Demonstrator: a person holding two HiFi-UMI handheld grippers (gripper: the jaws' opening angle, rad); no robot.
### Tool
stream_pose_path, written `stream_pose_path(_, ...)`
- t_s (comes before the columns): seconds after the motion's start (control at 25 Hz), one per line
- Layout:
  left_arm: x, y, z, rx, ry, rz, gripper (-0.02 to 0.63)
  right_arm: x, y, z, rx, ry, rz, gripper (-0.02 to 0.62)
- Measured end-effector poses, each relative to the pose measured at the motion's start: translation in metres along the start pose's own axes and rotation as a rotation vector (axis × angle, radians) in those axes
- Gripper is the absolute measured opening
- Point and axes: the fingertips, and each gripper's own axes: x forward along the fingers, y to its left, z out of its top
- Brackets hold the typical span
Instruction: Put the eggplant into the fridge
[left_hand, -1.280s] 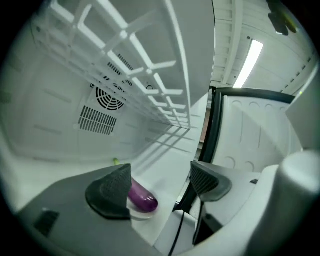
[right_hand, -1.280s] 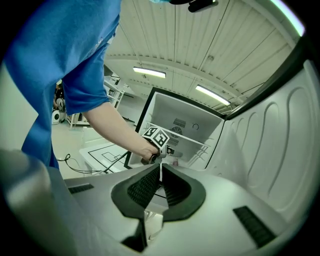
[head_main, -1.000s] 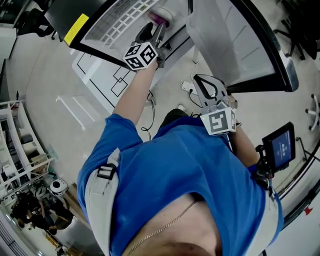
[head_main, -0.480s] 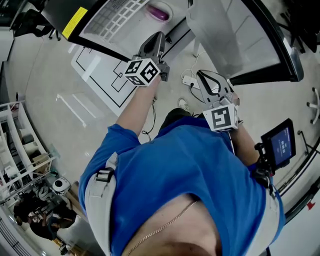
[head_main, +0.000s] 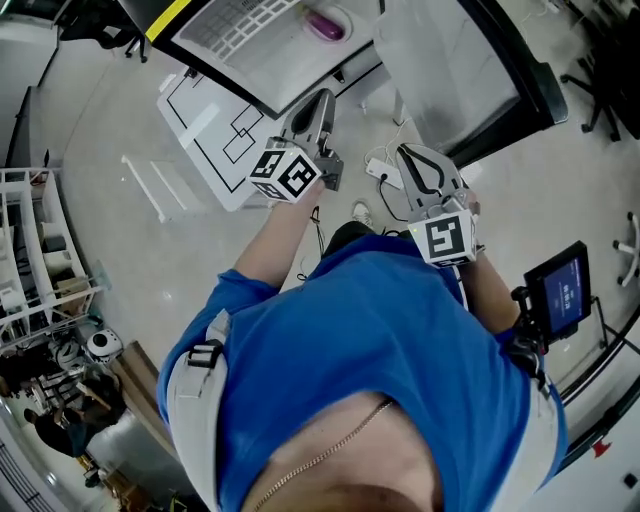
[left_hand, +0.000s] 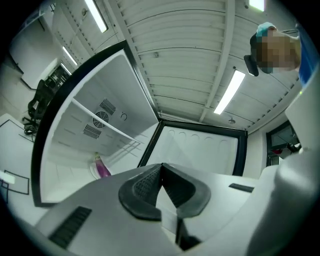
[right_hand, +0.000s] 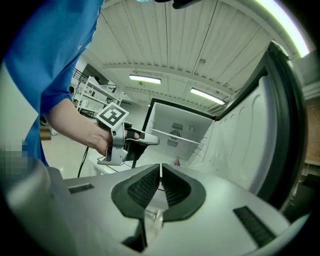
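We are looking down: the glossy purple eggplant (head_main: 325, 25) is lying inside the open white fridge (head_main: 285, 65) at twelve o'clock, so placement seems done. Our left gripper (head_main: 320, 105) and right gripper (head_main: 412, 160) are showing jaws pressed together, holding nothing.

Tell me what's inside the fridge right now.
The purple eggplant lies at the bottom of the fridge, below a wire shelf. Nothing else shows there, but the left gripper covers the compartment's lower front part.
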Motion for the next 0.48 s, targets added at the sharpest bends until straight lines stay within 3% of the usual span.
stream_pose_path(0.48, -0.054, -0.063, -0.006, 0.019, -0.023, 0.047, 0.009, -0.046, -0.001, -0.001, 0.081, -0.035, 0.049, 0.017)
